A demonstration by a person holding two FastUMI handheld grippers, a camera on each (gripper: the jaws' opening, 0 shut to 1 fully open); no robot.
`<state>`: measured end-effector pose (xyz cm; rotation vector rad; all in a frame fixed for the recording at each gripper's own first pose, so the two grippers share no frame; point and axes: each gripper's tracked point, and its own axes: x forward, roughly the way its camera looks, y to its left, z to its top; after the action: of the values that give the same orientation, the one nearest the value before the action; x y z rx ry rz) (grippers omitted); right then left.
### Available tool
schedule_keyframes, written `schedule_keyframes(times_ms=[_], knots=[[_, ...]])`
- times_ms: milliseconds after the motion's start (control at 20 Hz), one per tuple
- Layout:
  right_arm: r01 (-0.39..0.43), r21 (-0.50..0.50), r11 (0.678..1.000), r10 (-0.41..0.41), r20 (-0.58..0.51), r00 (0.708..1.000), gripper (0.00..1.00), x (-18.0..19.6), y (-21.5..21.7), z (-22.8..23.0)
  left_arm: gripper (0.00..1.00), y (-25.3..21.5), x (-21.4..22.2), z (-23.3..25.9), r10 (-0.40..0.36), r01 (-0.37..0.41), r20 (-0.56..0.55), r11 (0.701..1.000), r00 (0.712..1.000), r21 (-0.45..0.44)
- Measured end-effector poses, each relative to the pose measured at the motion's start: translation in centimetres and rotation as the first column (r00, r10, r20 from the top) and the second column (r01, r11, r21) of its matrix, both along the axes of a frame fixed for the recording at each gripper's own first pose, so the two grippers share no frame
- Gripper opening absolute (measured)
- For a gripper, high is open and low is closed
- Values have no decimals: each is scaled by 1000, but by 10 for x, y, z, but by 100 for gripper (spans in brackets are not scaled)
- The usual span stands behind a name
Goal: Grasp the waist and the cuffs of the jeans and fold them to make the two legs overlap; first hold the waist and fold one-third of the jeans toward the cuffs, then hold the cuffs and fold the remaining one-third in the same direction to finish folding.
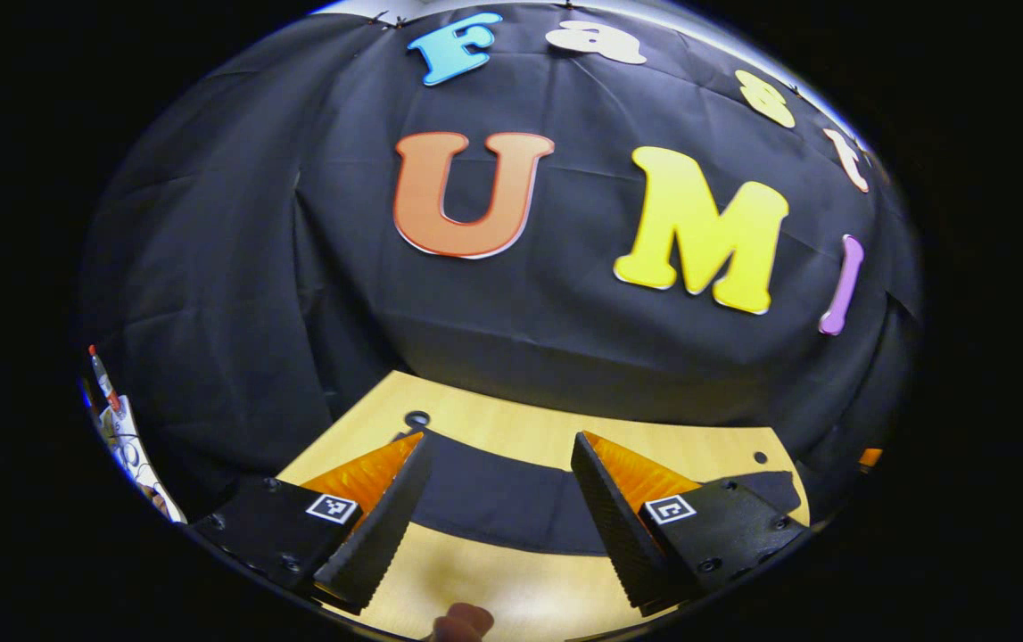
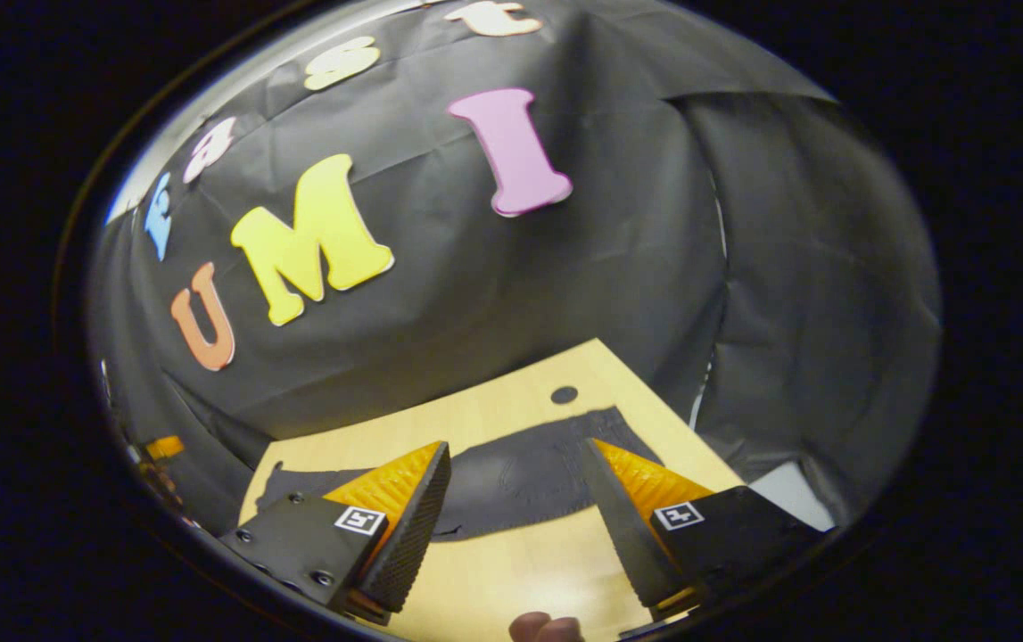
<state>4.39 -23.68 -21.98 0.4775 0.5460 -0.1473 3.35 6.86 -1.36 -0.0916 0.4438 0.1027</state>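
In the left gripper view, your left gripper [image 1: 500, 446] has its jaws spread wide with nothing between them; it hangs above the wooden table [image 1: 511, 428] and touches neither cloth nor board. The jeans [image 1: 493, 499] lie flat and dark across the table beyond the fingers, running from one side to the other near the black backdrop [image 1: 297, 294], beside a small round hole [image 1: 417, 418] in the tabletop. In the right gripper view, your right gripper [image 2: 518, 453] is likewise wide apart and holds nothing, raised over the table [image 2: 493, 571]. There the jeans [image 2: 511, 486] stretch across the board behind the fingers, one end reaching toward the table's far corner near another hole [image 2: 564, 394]. A fingertip [image 1: 462, 622] of yours shows at the bottom edge of the left gripper view.
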Motion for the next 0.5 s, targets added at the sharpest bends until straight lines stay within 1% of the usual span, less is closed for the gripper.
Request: schedule_keyframes(times_ms=[50,100,250,350,400,500], knots=[[35,55,998,-33,-34,999,93,-3,-9,-19,100,-11,2,-4,-6,6,-1,1000,1000,-8],[70,98,993,-64,-65,996,94,-3,-20,-39,100,-21,1,-10,-17,16,-26,999,1000,-37],[177,184,967,-148,-160,976,94,-5,-54,-80,100,-38,-11,-24,-10,1,-68,992,998,-127],[250,256,934,-197,-216,956,94,11,-78,-115,100,-39,-19,-30,9,-25,-97,987,995,-161],[288,293,912,-220,-243,945,94,21,-90,-134,99,-36,-25,-32,26,-45,-115,985,993,-166],[345,348,871,-254,-282,925,94,44,-113,-167,99,-31,-31,-37,54,-76,-144,985,988,-153]])
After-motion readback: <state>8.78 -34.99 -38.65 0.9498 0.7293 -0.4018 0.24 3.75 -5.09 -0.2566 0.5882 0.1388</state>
